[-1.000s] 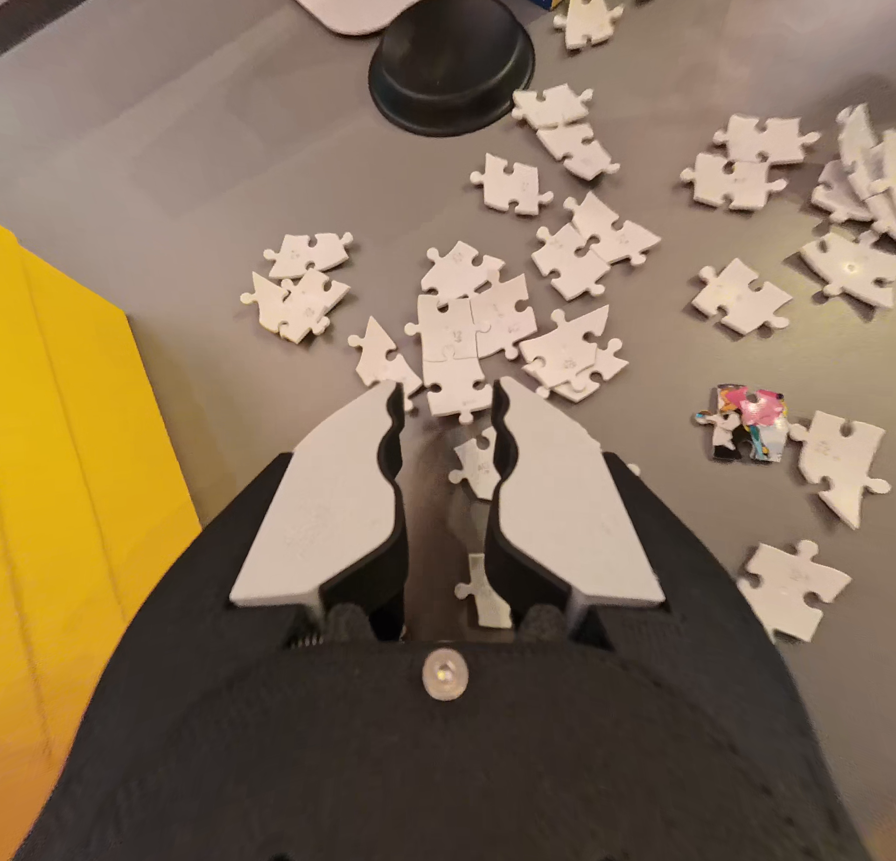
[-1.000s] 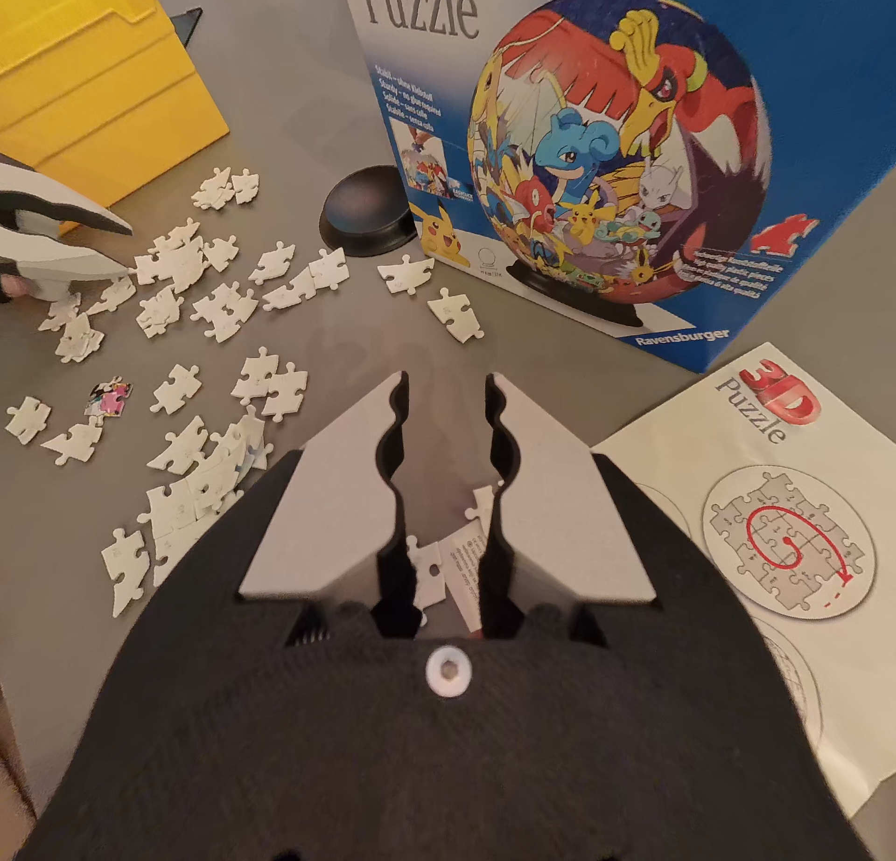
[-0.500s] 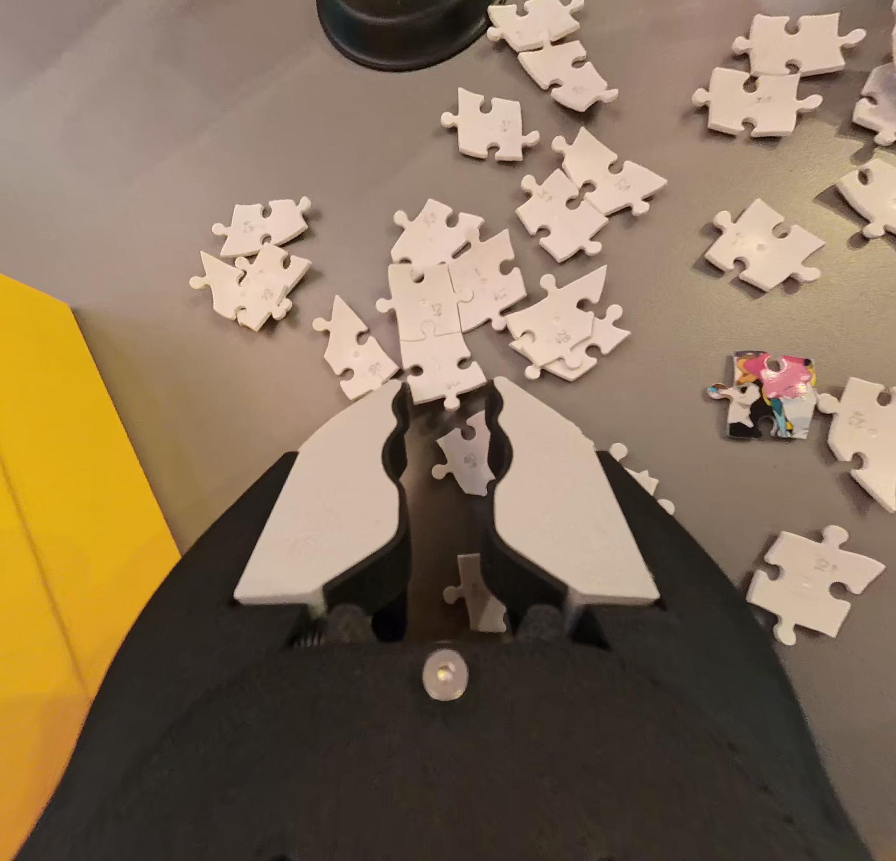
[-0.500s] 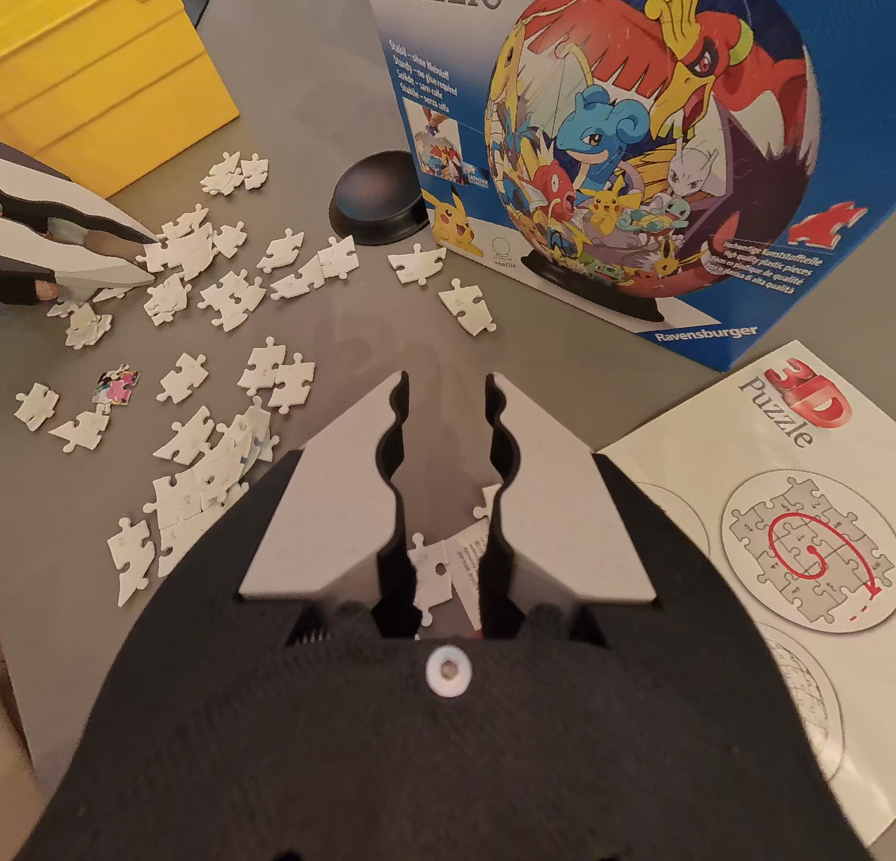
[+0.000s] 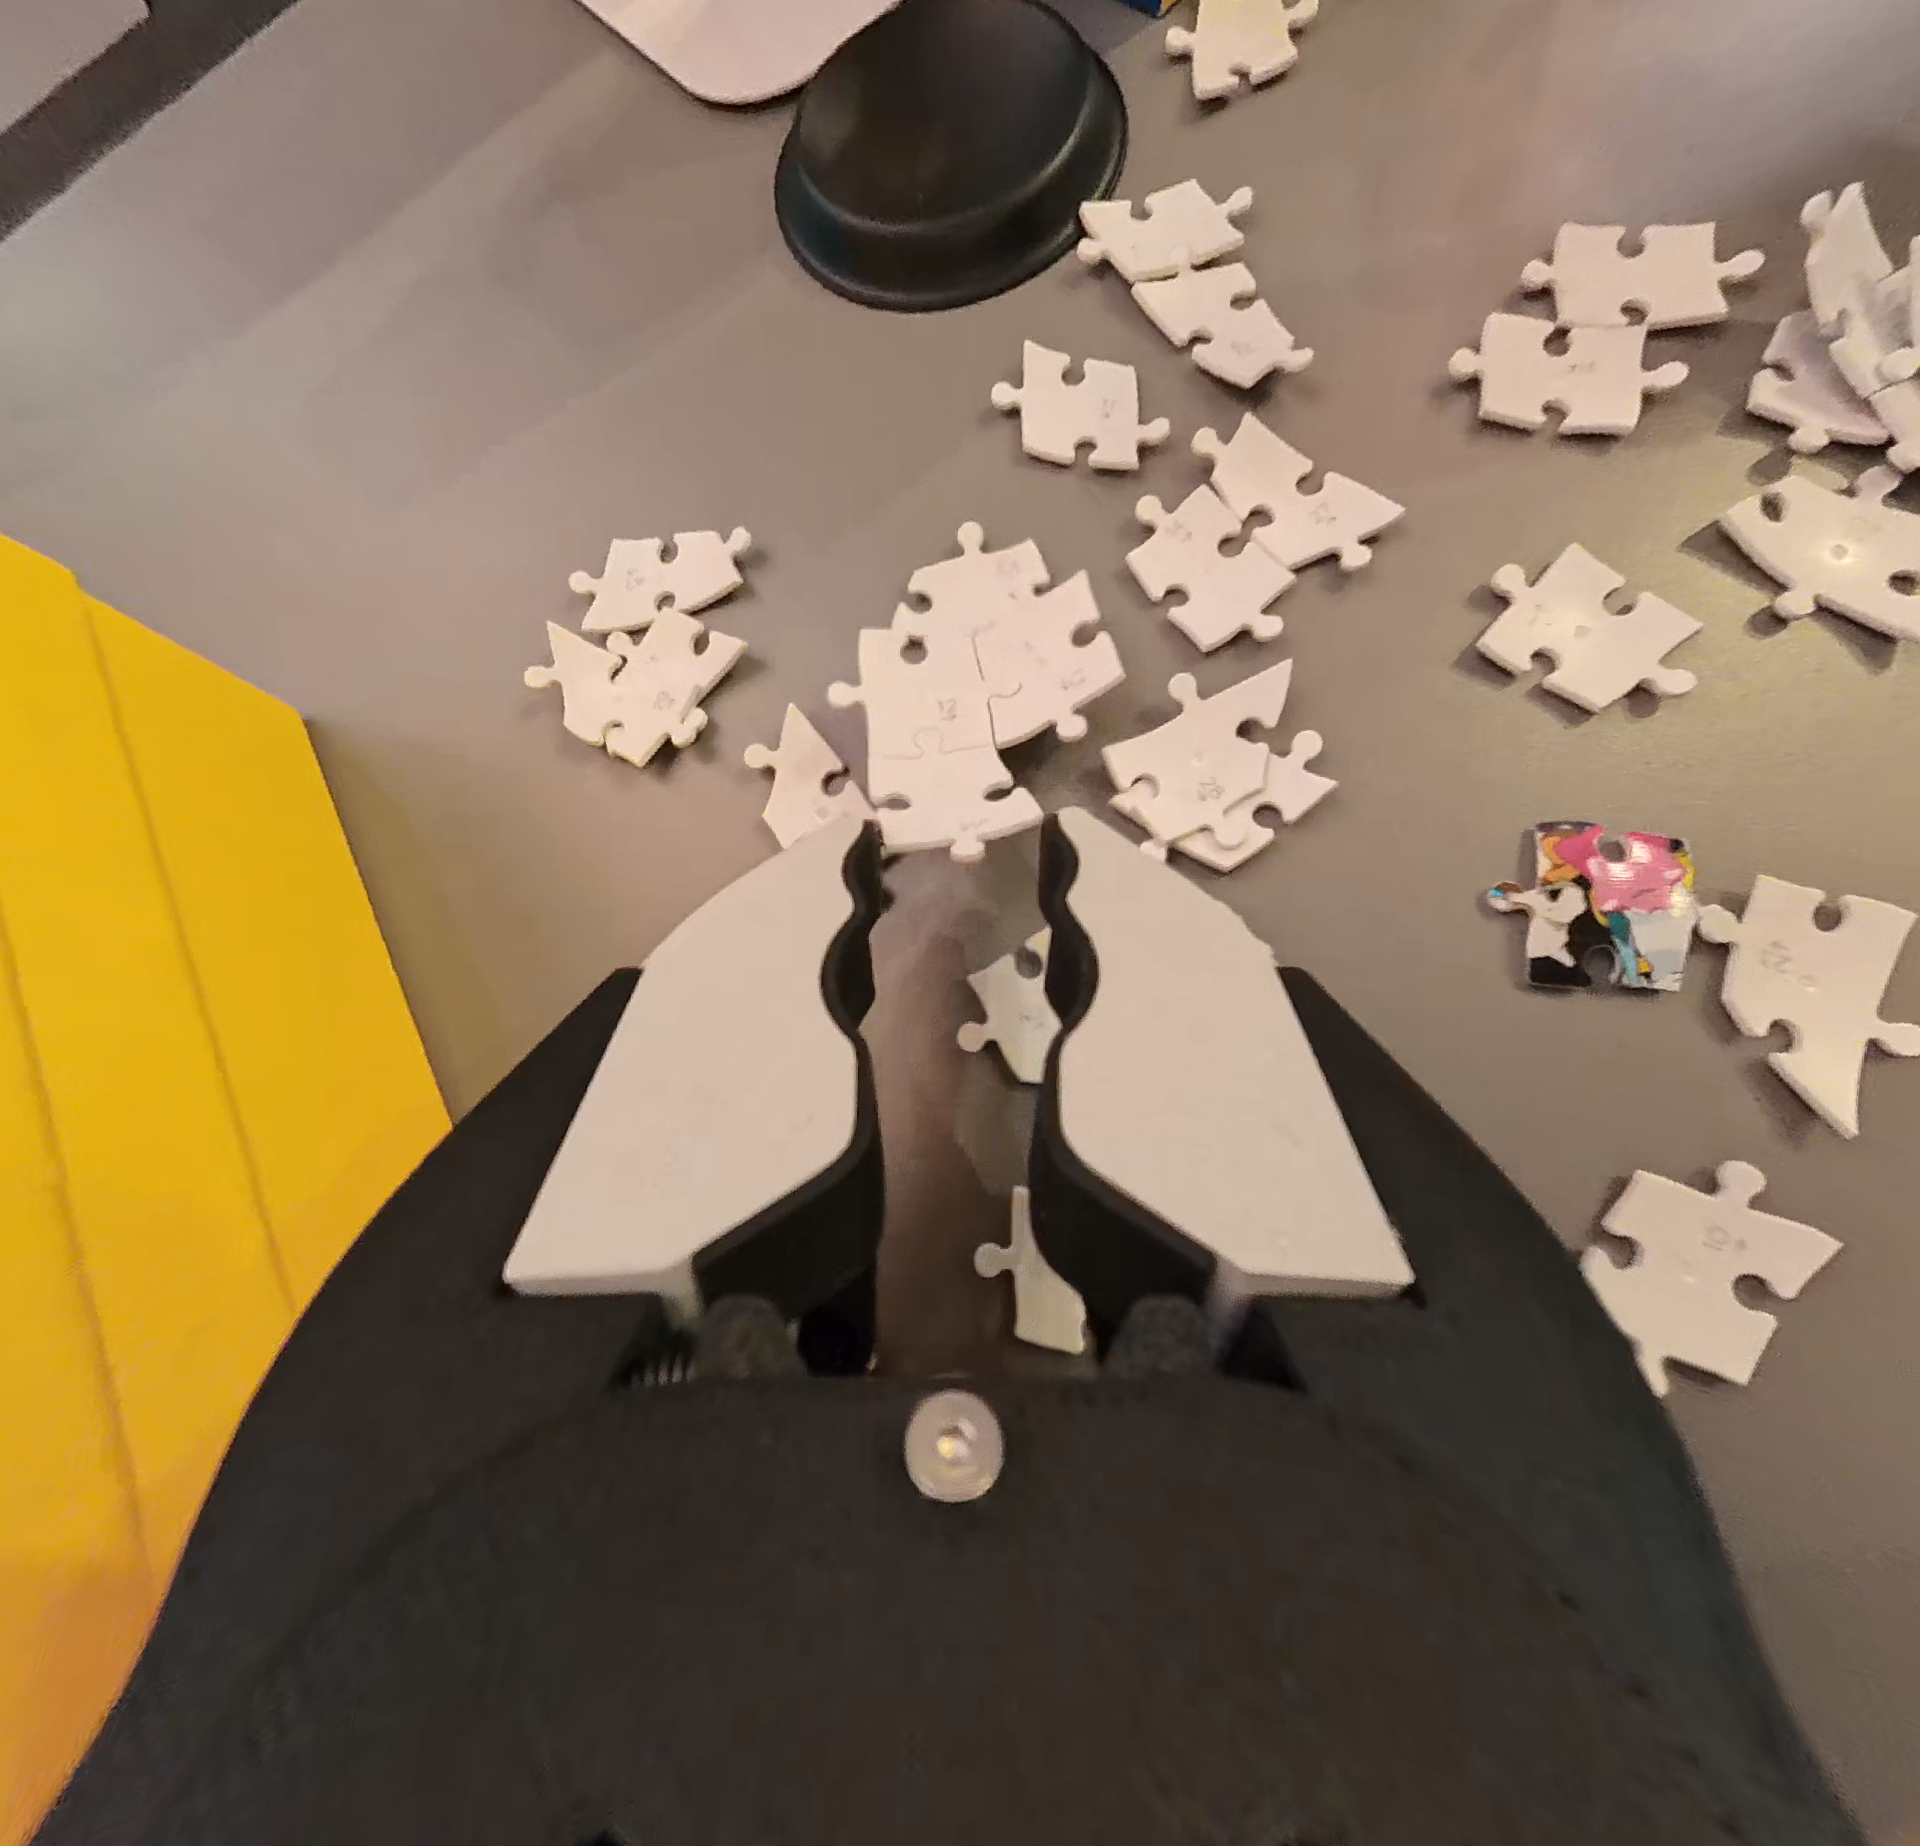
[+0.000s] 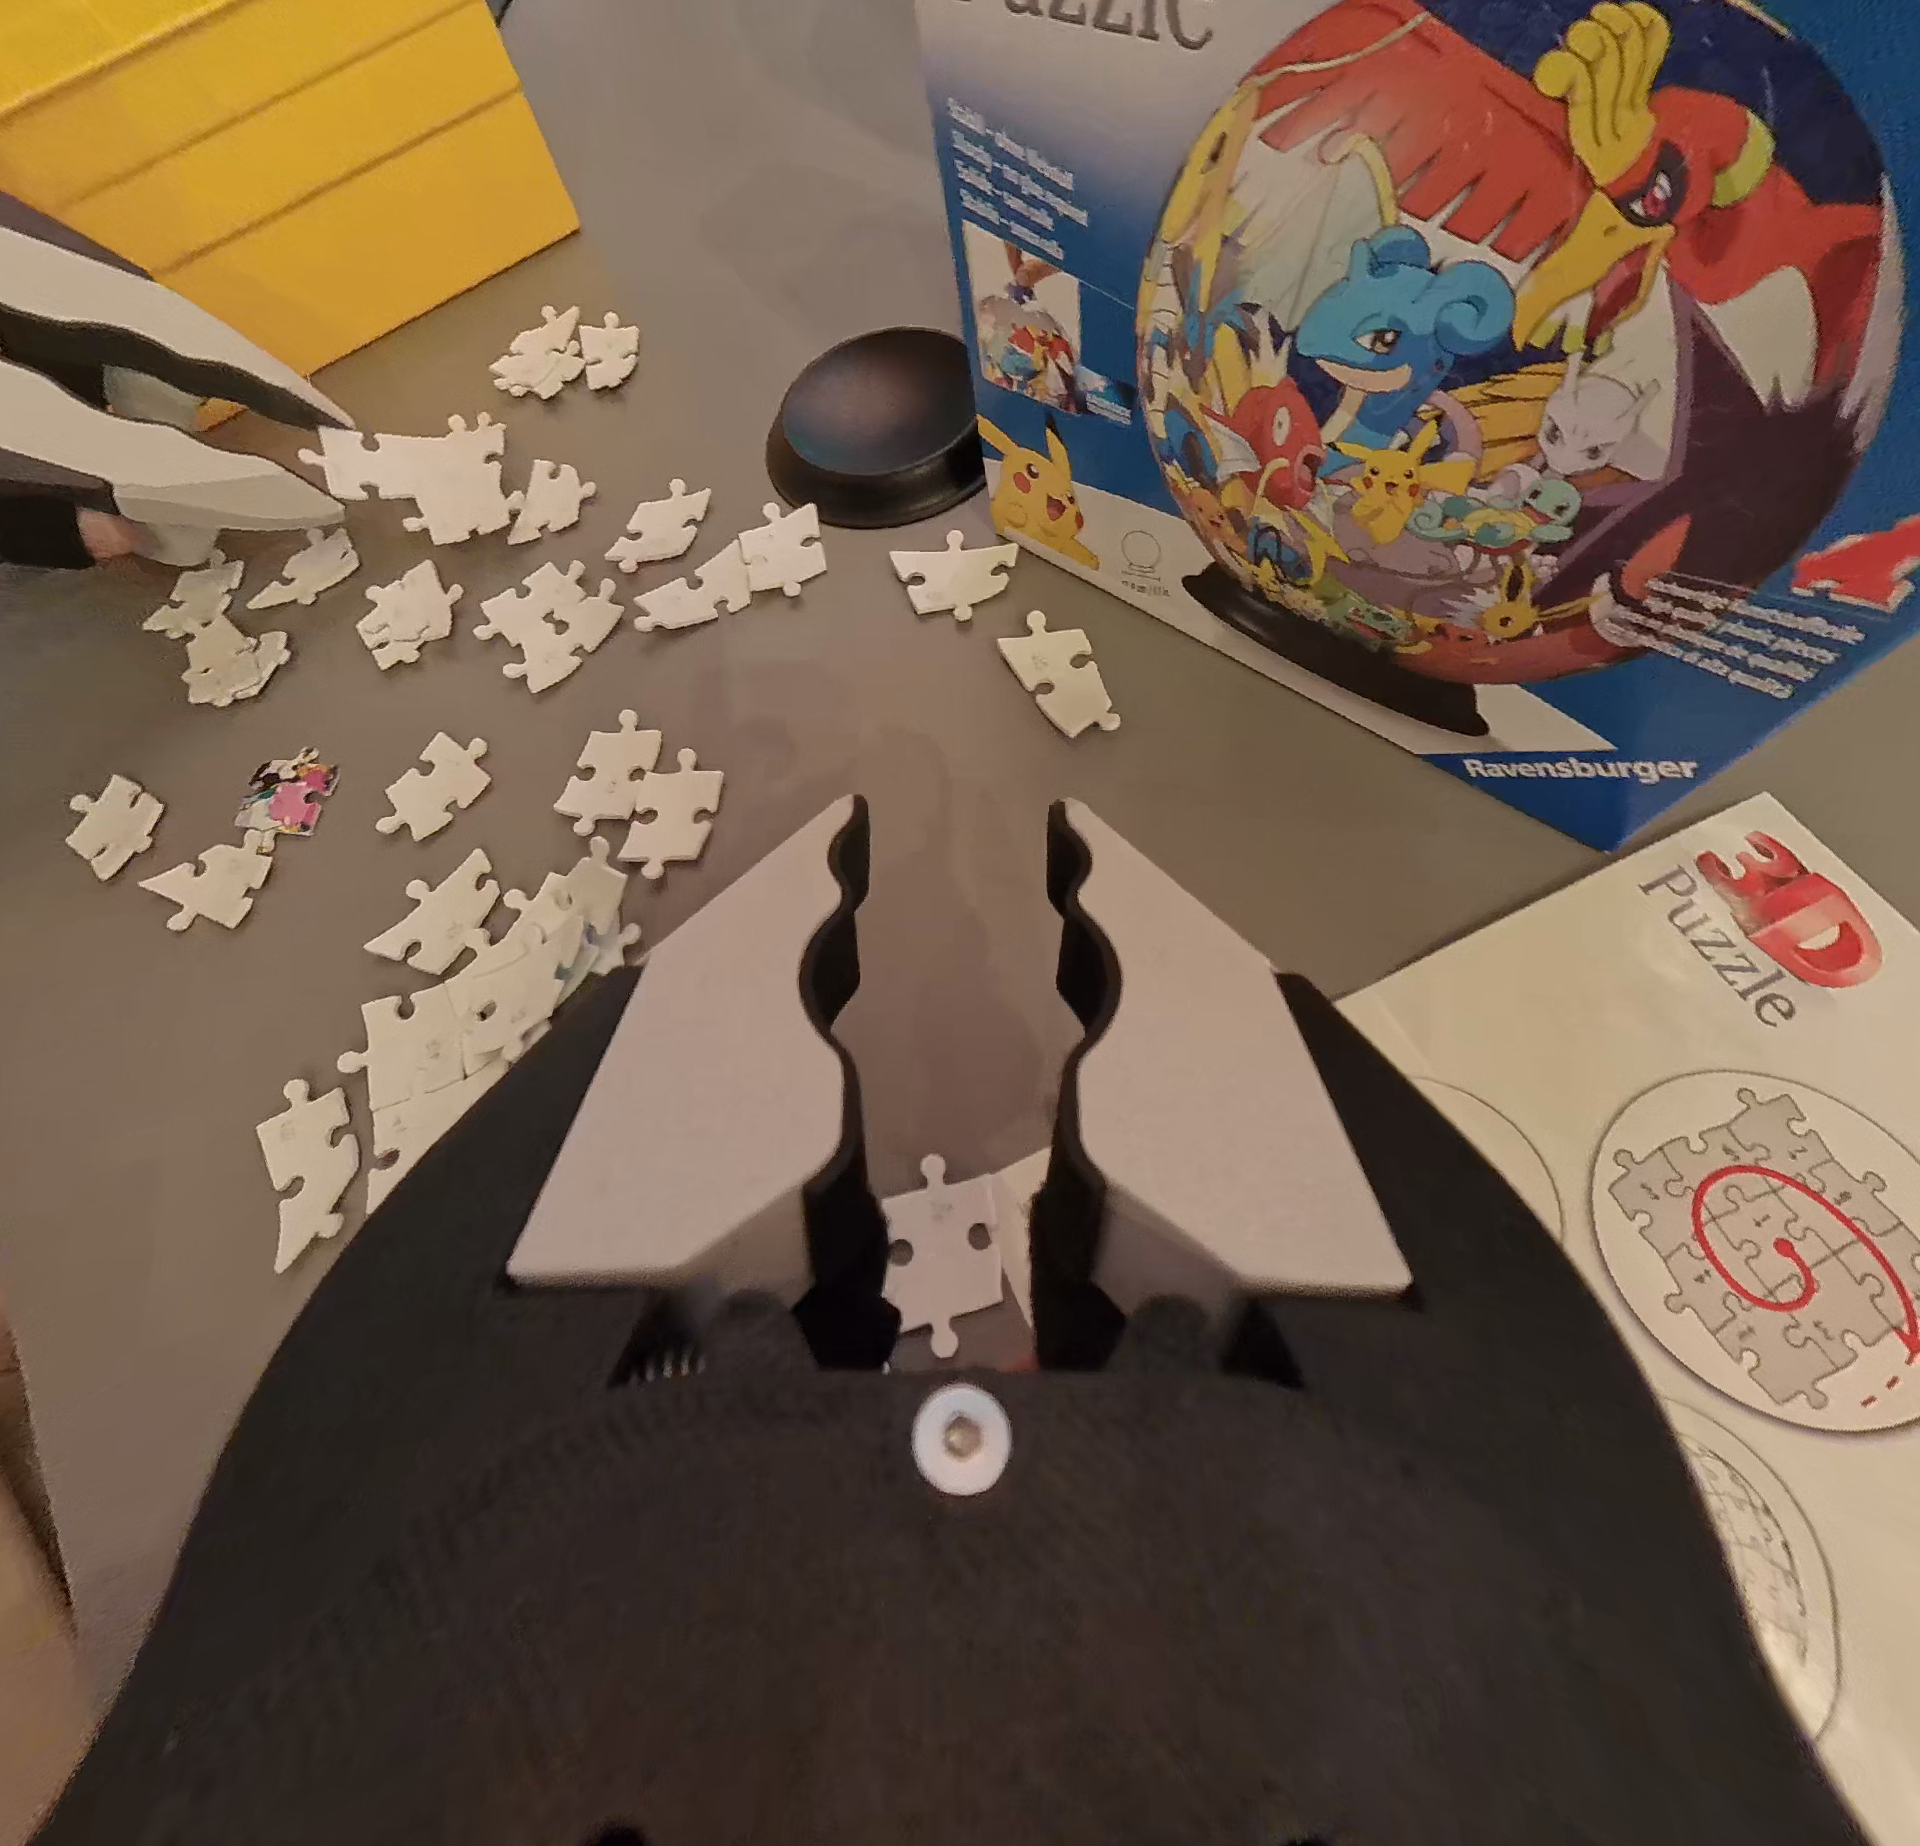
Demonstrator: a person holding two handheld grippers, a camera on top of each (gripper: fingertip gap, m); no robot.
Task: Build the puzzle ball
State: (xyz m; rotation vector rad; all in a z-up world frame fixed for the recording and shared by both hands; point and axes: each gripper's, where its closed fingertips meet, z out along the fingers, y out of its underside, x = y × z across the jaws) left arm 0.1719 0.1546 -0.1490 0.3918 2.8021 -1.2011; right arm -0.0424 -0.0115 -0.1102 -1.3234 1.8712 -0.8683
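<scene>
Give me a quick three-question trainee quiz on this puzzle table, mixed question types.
1. True or false: the left gripper is shut.
2. Fill in: the stand beside the box is coloured ___.
3. What lies on the table just right of the right gripper? A stand, B leaflet, C cup.
Key: 1 false; 2 black; 3 B.
</scene>
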